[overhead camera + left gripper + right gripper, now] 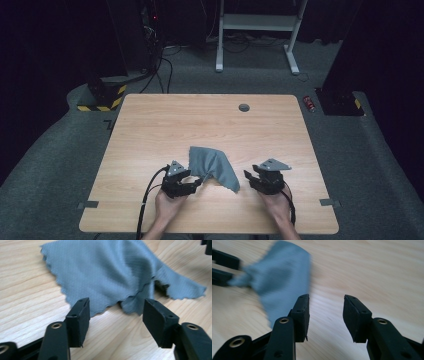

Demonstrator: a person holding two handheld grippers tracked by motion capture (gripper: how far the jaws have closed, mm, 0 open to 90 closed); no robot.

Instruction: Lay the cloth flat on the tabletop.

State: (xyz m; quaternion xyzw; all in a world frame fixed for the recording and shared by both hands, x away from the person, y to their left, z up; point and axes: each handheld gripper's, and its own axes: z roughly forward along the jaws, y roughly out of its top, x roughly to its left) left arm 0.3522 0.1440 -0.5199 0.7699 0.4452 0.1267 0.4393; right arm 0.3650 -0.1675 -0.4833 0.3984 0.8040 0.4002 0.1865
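Both grippers' fingers released: left gripper (196, 183) just beside grey cloth (214, 166) on tabletop (165, 125), right gripper (250, 178) apart; no readable markings.

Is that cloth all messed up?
Yes. The grey fabric cloth lies rumpled on the light wooden table, one part folded over and a corner trailing toward the near edge. It isn't flat. Nothing looks torn or spilled.
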